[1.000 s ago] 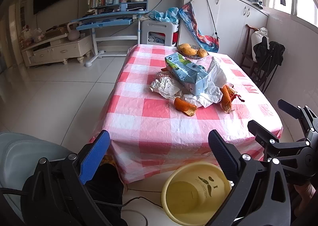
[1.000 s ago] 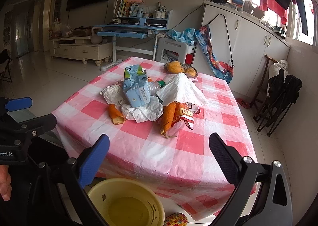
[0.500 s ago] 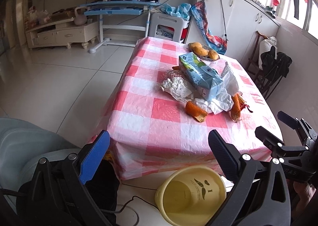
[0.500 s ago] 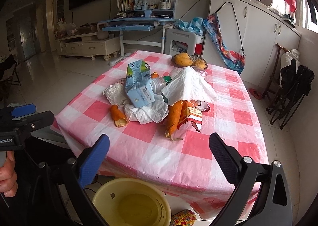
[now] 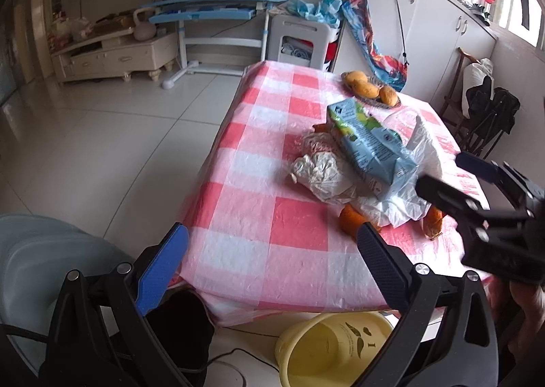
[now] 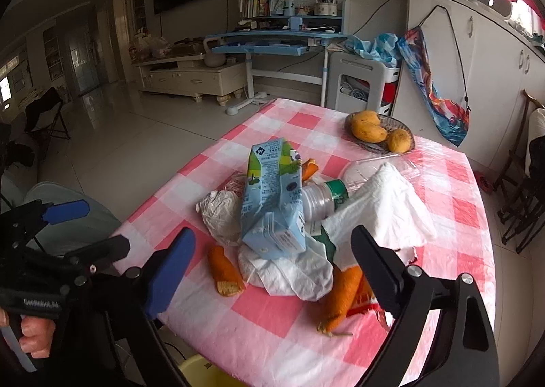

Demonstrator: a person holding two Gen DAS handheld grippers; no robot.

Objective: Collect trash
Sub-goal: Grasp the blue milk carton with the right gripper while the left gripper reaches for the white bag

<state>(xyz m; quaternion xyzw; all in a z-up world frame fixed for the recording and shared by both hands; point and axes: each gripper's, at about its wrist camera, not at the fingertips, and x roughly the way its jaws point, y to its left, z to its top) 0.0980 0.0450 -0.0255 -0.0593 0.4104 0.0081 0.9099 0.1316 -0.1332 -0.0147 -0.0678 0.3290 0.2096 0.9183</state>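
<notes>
A pile of trash lies mid-table on the pink checked tablecloth (image 6: pixel 272 329): a blue-green carton (image 6: pixel 272 206) (image 5: pixel 371 145), crumpled white plastic bags (image 6: pixel 385 206), a crumpled paper wad (image 5: pixel 320 175), a clear bottle (image 6: pixel 323 196), orange peels (image 6: pixel 224 271) (image 5: pixel 351 220) and a snack wrapper. A yellow bucket (image 5: pixel 333 349) stands on the floor below the table's near edge. My left gripper (image 5: pixel 272 257) is open and empty over the near left edge. My right gripper (image 6: pixel 272 254) is open and empty, just short of the pile.
A dish of mangoes (image 6: pixel 378 131) sits at the table's far end. A grey-blue chair (image 5: pixel 41 261) is at my near left. Folded black chairs (image 5: pixel 487 118) stand to the right. A blue desk (image 5: pixel 211 9) and white cabinets line the far wall.
Both grippers have moved forward and up toward the table. The pile looks larger and the bucket has dropped to the bottom edge of view. Both stay open.
</notes>
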